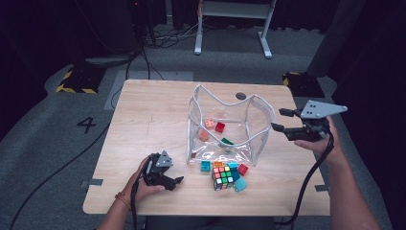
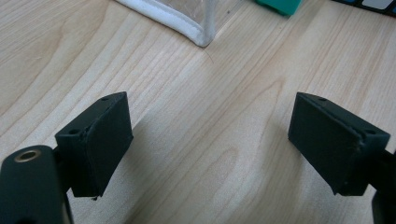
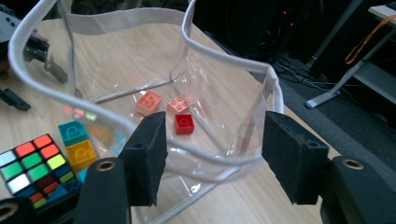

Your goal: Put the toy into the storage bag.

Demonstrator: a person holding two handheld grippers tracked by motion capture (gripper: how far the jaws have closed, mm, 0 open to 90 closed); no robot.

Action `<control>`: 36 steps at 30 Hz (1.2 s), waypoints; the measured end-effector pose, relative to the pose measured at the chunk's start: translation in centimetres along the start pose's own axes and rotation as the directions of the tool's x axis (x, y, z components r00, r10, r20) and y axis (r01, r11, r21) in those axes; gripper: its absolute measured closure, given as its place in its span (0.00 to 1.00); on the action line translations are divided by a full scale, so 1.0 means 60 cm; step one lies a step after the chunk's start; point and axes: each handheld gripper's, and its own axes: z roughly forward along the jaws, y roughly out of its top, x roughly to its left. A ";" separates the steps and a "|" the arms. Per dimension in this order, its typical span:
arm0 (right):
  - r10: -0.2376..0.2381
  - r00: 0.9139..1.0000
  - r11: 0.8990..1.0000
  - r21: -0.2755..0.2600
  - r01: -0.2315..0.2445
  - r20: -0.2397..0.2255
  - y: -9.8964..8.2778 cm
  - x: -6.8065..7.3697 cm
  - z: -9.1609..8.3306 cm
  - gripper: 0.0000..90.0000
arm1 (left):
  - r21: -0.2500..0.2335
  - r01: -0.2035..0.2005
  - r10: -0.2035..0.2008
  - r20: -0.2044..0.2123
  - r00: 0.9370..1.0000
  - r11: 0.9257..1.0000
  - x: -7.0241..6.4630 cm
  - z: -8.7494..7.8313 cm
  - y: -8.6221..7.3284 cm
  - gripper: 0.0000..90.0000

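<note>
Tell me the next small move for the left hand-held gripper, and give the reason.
Probably ease the left hand-held gripper toward the teal brick in front of the clear bag and close on it. Its jaws are open and empty over bare table, loose bricks lie by the puzzle cube, and others are already inside the bag.

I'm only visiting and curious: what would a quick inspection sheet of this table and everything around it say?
Surface: wooden table, bare grain, round hole at far edge.
Job's things: clear bag standing open, a few toy bricks inside; more bricks in front.
Clutter: puzzle cube beside the loose bricks.
Grippers: left gripper open, low over wood; right gripper open beside the bag's rim, nothing between the jaws.
Cables: one trails from each gripper; more on the floor.
Surroundings: grey floor, striped tape, desk legs, dark drapes.
</note>
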 end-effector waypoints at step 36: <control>0.124 0.954 0.984 0.154 -0.084 -0.274 -0.227 0.236 0.113 0.44 | 0.003 0.004 -0.004 0.001 1.000 1.000 -0.001 -0.001 -0.001 0.15</control>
